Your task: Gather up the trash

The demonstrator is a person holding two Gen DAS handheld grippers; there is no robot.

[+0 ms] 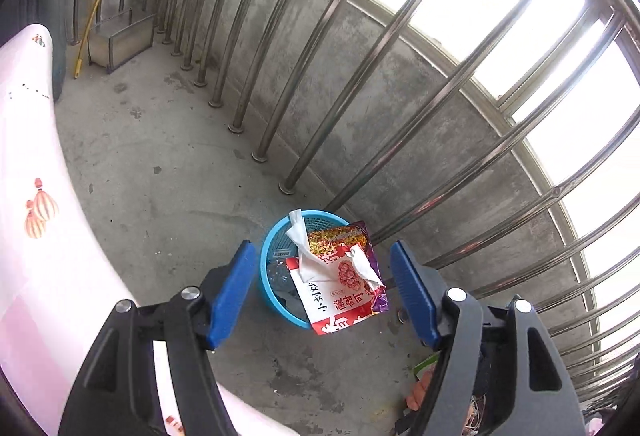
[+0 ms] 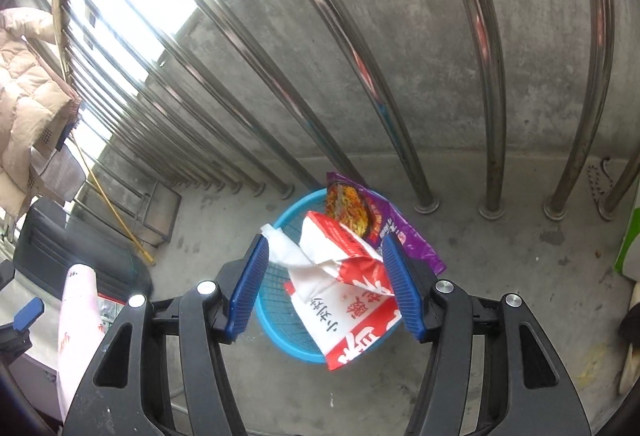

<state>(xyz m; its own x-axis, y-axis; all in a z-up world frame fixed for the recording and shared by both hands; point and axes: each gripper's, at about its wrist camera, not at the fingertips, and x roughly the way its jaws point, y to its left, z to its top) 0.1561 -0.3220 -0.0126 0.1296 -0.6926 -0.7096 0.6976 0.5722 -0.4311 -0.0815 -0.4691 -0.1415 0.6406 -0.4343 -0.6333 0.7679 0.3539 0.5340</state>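
You're looking at a light blue mesh basket [image 1: 272,256] on grey concrete floor [image 1: 160,164]. In it sit a red-and-white packet [image 1: 340,292] with black lettering, a purple wrapper [image 2: 404,236] and white tissues [image 1: 298,236]. Your gripper pads [image 1: 234,288] are blue, ribbed.

L tongs [image 1: 323,284] wide open, blue pads [image 1: 230,292] well apart, pointing down, nothing held; R tongs [image 2: 324,286] same, spread wide w/ pads [image 2: 402,288] apart, angled down, empty
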